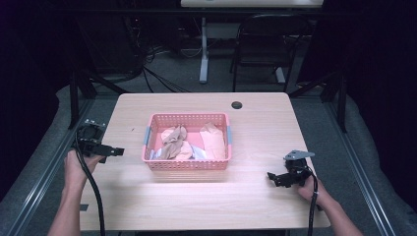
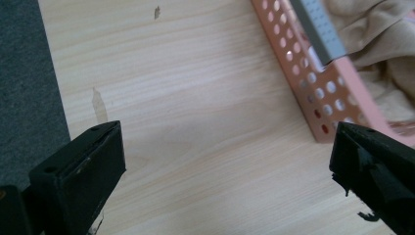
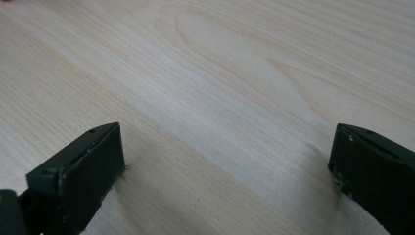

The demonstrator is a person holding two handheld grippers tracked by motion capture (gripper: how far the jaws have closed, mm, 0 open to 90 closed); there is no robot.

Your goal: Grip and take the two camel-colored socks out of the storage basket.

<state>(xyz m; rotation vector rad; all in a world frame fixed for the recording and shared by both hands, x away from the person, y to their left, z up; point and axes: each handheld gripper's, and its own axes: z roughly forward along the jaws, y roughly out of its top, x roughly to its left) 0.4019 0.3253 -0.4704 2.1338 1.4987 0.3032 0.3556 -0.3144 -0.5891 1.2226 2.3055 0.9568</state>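
Basket of crumpled beige cloths waits between your two tools, nothing picked yet.
Your left hand-held gripper is spread wide over bare surface, the pink basket's corner just ahead to its right; your right hand-held gripper, equally spread and empty, rests low, well apart from it, probably ready to reach.

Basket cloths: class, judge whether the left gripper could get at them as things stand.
Probably yes. The left gripper sits with jaws open just left of the basket, bare table between. The cloths lie uncovered inside, so it would only need to lift over the rim.
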